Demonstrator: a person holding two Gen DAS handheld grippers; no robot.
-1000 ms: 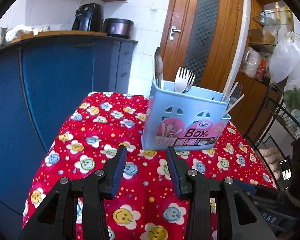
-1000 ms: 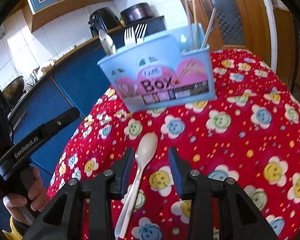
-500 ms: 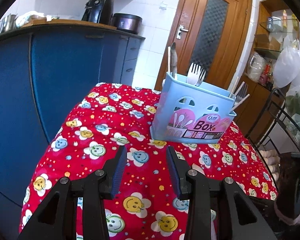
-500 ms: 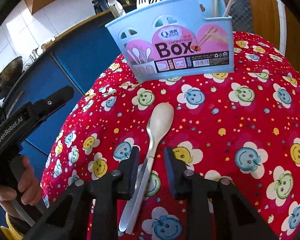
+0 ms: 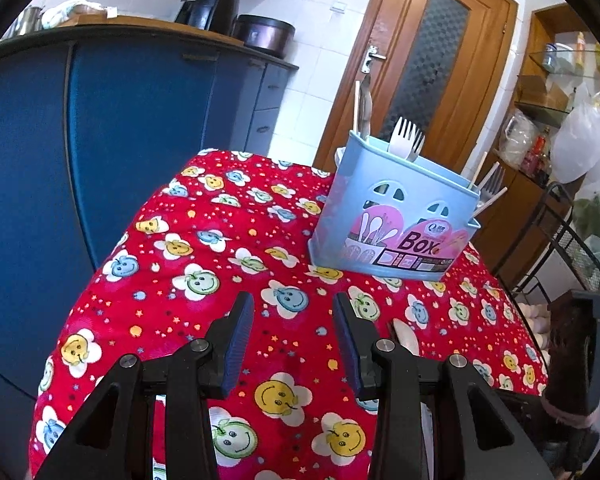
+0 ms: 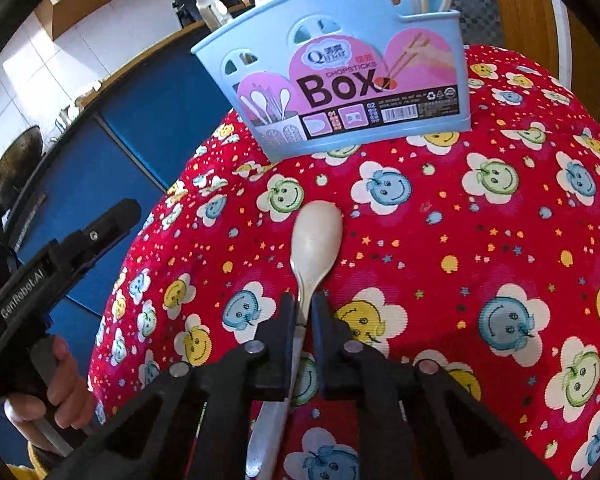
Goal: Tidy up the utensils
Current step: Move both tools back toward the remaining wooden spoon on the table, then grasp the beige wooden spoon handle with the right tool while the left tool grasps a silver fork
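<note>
The right claw (image 6: 303, 312) is clamped on the white spoon (image 6: 314, 240) handle, near the chopsticks box (image 6: 340, 76). The left claw (image 5: 293, 336) is held open above bare tablecloth (image 5: 204, 248), nearer the bench edge than the chopsticks box.

Glossy plastic spoon (image 6: 316, 236) on ribbed cloth (image 6: 480, 240)

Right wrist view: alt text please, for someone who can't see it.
The right gripper has its fingers closed on the handle of a cream spoon lying on a red smiley-flower tablecloth. Beyond it stands a light blue utensil box labelled "Box", holding forks and chopsticks. At left, a hand holds the left gripper off the table's edge.
</note>
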